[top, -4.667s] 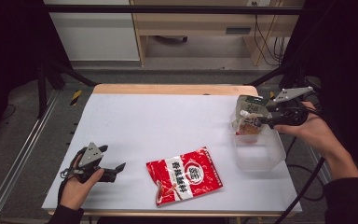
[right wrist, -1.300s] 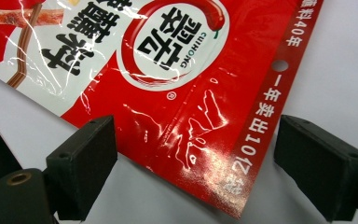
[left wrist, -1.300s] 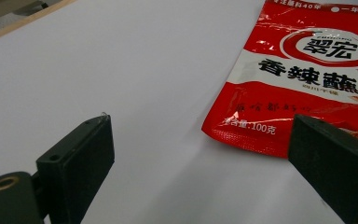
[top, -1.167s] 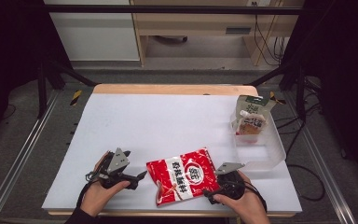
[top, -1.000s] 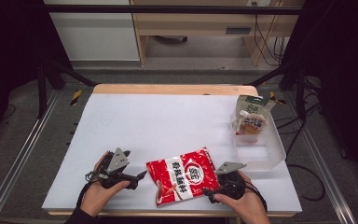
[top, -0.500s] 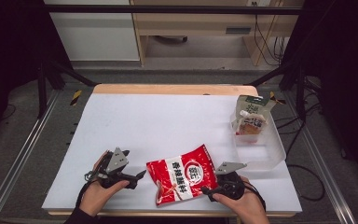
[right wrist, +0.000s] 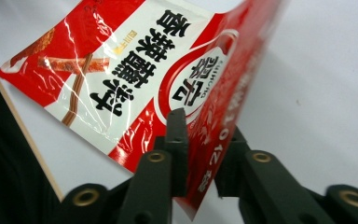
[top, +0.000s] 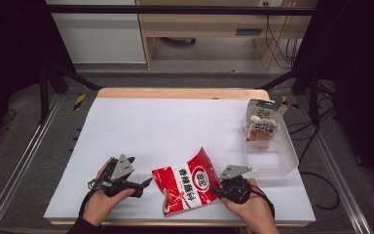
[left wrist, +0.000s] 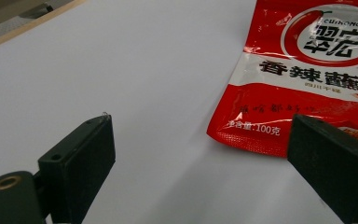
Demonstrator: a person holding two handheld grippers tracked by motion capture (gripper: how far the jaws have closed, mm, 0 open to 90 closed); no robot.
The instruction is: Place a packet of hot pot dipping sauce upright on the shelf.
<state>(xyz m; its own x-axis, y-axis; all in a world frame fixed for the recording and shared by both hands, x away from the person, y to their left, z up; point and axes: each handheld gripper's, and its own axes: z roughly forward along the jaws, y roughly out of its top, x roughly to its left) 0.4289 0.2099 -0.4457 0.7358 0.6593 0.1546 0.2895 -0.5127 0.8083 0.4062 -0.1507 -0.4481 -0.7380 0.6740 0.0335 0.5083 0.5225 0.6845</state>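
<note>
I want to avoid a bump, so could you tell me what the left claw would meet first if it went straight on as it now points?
Probably the red snack bag: the open left claw points at its near corner, though depth is unclear.

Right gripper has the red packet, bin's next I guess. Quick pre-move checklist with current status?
1. Right gripper shut on the red packet: ok, its jaws pinch the packet's edge in the right gripper view.
2. Packet lifted off the table: partly, the gripped side is raised, the other end looks to rest on the table.
3. Left gripper out of the way: ok, it is open, its jaws apart beside the packet's corner, not touching it.
4. Room in the clear bin: ok, the near part is bare; a pouch stands at the far end.
5. Grip firmness for a carry: cannot tell.
</note>
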